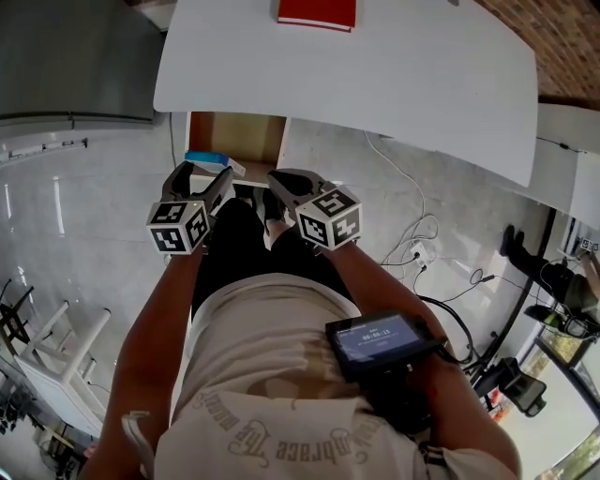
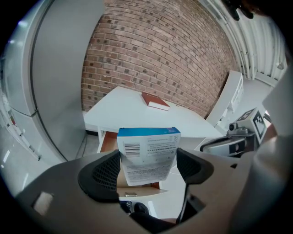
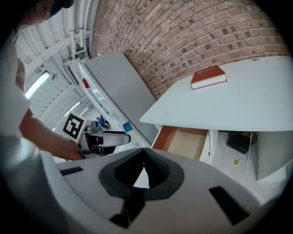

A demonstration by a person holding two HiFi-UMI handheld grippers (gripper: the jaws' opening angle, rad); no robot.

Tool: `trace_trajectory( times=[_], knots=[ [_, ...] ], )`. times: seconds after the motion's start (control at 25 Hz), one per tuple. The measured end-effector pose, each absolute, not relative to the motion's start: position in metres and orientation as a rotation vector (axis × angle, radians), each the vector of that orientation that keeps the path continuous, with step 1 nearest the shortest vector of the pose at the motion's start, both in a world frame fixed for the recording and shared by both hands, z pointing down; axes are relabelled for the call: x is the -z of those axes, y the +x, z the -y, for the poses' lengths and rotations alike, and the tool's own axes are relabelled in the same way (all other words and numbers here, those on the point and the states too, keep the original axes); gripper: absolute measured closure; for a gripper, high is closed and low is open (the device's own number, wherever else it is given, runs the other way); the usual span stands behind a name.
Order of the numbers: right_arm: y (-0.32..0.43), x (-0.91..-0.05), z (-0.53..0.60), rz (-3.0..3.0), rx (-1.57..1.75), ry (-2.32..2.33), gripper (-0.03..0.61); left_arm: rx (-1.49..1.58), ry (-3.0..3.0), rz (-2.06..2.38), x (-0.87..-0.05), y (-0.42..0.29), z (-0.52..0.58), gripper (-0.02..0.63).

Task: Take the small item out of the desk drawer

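A small white box with a blue top edge and a barcode (image 2: 148, 154) is clamped between the jaws of my left gripper (image 2: 149, 168); in the head view the box (image 1: 208, 159) shows just ahead of that gripper (image 1: 204, 180), lifted clear of the open wooden drawer (image 1: 236, 137) under the white desk (image 1: 394, 75). My right gripper (image 1: 277, 192) hangs beside it with its jaws shut and nothing between them (image 3: 144, 168). The drawer (image 3: 182, 140) looks empty inside.
A red book (image 1: 317, 13) lies on the desk's far edge. A grey cabinet (image 1: 75, 56) stands at the left. White cables and a power strip (image 1: 419, 251) lie on the floor at the right, near a white partition (image 1: 572, 159).
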State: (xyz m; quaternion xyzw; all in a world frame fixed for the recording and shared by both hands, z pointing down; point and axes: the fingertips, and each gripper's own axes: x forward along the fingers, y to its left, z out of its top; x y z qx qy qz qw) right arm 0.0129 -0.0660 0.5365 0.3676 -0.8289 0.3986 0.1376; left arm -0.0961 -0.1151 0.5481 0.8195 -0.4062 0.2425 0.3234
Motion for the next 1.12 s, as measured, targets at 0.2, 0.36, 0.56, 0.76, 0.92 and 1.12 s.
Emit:
trace_trajectory(
  times=[0.2, 0.36, 0.56, 0.76, 0.92, 1.12],
  knots=[
    [0.017, -0.523, 0.073, 2.409, -1.114, 1.075, 0.574, -0.617, 2.167, 1.078, -0.535, -0.099, 0.12, 0.225],
    [0.02, -0.511, 0.072, 2.426, -1.079, 1.076, 0.574, -0.6, 2.192, 1.094, -0.521, -0.099, 0.125, 0.225],
    [0.025, -0.502, 0.079, 2.439, -1.053, 1.103, 0.574, -0.587, 2.218, 1.106, -0.508, -0.097, 0.131, 0.225],
    [0.024, -0.485, 0.086, 2.466, -1.012, 1.121, 0.574, -0.569, 2.234, 1.115, -0.495, -0.101, 0.13, 0.225],
    [0.028, -0.47, 0.087, 2.49, -0.973, 1.143, 0.574, -0.551, 2.245, 1.131, -0.487, -0.105, 0.126, 0.225],
    [0.037, -0.454, 0.105, 2.534, -0.9, 1.155, 0.574, -0.524, 2.258, 1.171, -0.478, -0.109, 0.133, 0.225]
  ],
)
